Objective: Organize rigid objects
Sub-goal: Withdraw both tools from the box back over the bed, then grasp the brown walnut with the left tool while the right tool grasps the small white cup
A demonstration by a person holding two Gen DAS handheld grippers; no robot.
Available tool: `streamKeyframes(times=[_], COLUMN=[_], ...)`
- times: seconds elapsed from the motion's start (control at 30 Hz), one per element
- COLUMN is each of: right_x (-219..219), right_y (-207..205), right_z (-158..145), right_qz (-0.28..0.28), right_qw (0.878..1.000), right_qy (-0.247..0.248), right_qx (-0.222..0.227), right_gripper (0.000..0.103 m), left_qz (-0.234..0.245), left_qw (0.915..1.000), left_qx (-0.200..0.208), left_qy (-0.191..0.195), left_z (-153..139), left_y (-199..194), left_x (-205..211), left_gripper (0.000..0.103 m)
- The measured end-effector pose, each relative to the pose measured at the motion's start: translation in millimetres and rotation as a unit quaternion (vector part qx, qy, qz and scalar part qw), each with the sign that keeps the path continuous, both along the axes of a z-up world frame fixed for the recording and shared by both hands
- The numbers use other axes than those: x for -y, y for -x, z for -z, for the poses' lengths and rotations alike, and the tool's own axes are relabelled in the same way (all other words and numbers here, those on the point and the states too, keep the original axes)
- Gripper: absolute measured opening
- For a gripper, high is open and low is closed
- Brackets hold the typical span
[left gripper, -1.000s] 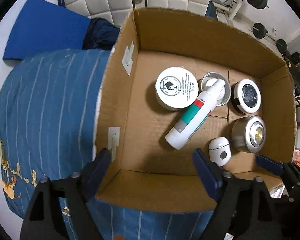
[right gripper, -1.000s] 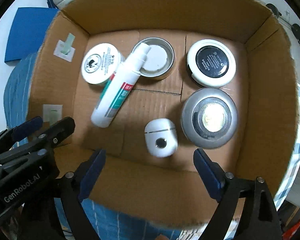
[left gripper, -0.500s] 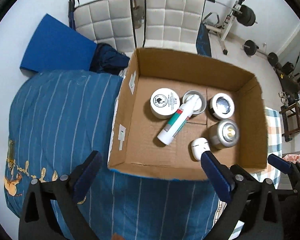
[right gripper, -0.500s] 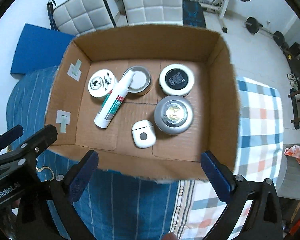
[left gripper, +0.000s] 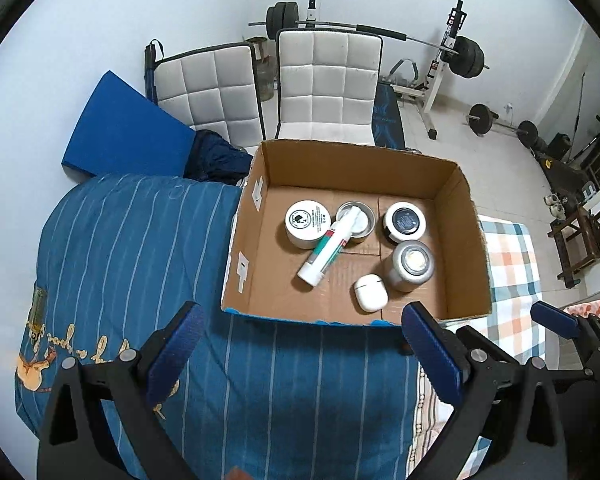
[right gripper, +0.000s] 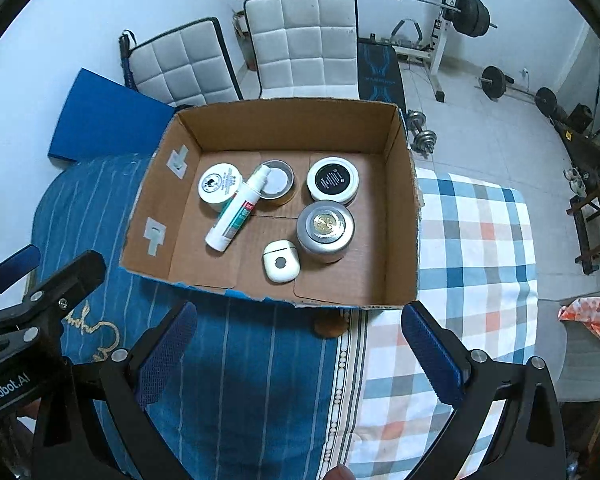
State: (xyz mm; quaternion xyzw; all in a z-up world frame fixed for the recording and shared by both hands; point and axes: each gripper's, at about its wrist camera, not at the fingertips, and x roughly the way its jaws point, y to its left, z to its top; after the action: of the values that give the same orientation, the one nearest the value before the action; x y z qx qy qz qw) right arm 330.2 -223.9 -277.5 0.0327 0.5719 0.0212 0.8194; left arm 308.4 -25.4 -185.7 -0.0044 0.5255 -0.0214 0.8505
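Note:
An open cardboard box (left gripper: 470, 240) (right gripper: 400, 216) sits on the bed. Inside lie a white spray bottle (left gripper: 328, 250) (right gripper: 238, 208), a white cream jar (left gripper: 306, 222) (right gripper: 219, 186), an open tin (left gripper: 360, 222) (right gripper: 278, 180), a black-lidded jar (left gripper: 404, 222) (right gripper: 332, 180), a silver jar (left gripper: 412, 264) (right gripper: 326, 228) and a white earbud case (left gripper: 370, 292) (right gripper: 281, 266). My left gripper (left gripper: 304, 352) and right gripper (right gripper: 298, 350) are both open and empty, held high above the bed in front of the box.
The bed has a blue striped cover (left gripper: 120, 248) and a checked blanket (right gripper: 476, 240). Two white padded chairs (left gripper: 324, 84), a blue mat (left gripper: 128, 128) and weight equipment (left gripper: 452, 56) stand behind. The left gripper shows in the right wrist view (right gripper: 32, 280).
Both grippers have pulled up and back from just over the box; the box now looks much smaller and the room shows. The items in the box have not moved.

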Motion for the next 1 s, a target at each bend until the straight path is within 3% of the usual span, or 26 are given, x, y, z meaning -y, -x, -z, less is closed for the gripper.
streamKeyframes(times=[0.13,0.27,0.4,0.5,0.63,0.73,0.83,1.0], right_x=[17.0,58.2,110.0,144.6,169.5,173.9,175.3,178.9], right_y=[12.6,26.3,36.5,38.7,34.2,28.6,25.7,23.0], right_z=[-3.5,9.8,41.8,70.6,117.0,148.5,175.1,203.2], right_qz=[0.004,0.019,0.047,0.064,0.076,0.078,0.078,0.082], right_qw=[1.0,0.999,0.996,0.993,0.989,0.987,0.984,0.981], right_qy=[-0.026,-0.018,-0.002,0.0,-0.007,-0.009,-0.012,-0.014], right_qx=[-0.006,-0.03,-0.073,-0.099,-0.125,-0.144,-0.159,-0.177], right_gripper=[0.103,0.103,0.103,0.103,0.103,0.103,0.103,0.093], left_qz=[0.008,0.021,0.038,0.044,0.041,0.039,0.038,0.037], left_qw=[1.0,0.9992,0.9956,0.9928,0.9879,0.9847,0.9815,0.978], left_qx=[-0.003,-0.034,-0.085,-0.107,-0.149,-0.169,-0.186,-0.203], left_qy=[-0.002,0.004,-0.003,-0.029,-0.016,-0.019,-0.023,-0.031], left_z=[-1.1,22.1,68.8,106.8,152.3,179.7,201.8,227.7], left_y=[10.2,18.6,21.0,17.6,6.5,-0.9,-9.3,-20.5], left_x=[16.1,44.9,82.3,107.8,126.7,140.5,150.3,160.5], left_gripper=[0.101,0.101,0.101,0.101,0.101,0.088,0.083,0.073])
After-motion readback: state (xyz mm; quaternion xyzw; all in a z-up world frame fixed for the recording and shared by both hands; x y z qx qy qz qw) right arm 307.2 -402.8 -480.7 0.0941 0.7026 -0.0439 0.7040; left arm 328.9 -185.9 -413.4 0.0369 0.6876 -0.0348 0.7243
